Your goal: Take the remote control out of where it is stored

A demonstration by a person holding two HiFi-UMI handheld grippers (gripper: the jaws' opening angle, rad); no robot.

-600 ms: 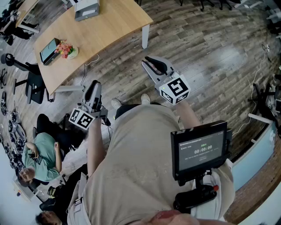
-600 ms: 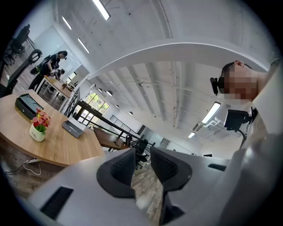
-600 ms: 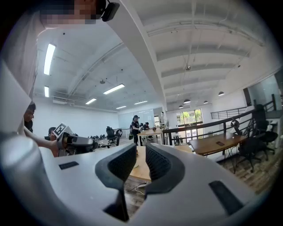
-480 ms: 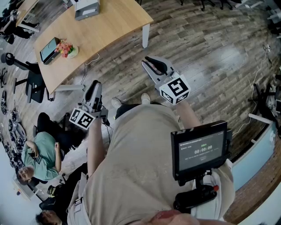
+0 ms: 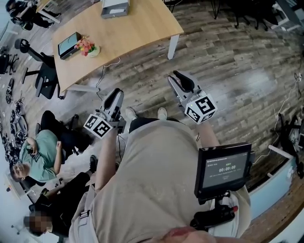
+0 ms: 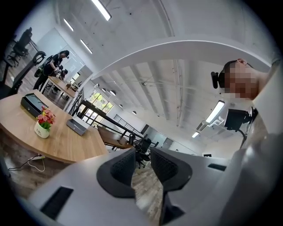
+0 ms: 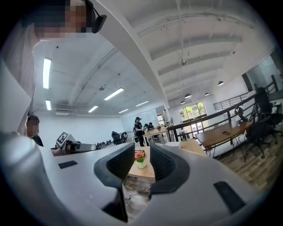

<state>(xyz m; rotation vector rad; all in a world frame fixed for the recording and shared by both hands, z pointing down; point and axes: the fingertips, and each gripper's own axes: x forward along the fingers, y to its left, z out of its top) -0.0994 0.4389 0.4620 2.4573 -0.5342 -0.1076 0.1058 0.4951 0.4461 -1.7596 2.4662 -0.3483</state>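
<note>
No remote control shows in any view. A curved wooden table stands across the plank floor, bearing a dark flat box, a small pot of flowers and a grey box. My left gripper and right gripper are held level in front of my body, well short of the table. The left gripper's pads stand close together with only floor between them. The right gripper shows the same narrow slit, with the flowers far beyond it. Neither holds anything.
Two people sit on the floor at the left, beside office chairs. A small screen hangs at my chest. A cable trails on the floor under the table's edge. More desks and chairs stand further off.
The head view has shifted: table, floor and both grippers now sit further right in the picture. The grippers keep the same pose in front of the body.
</note>
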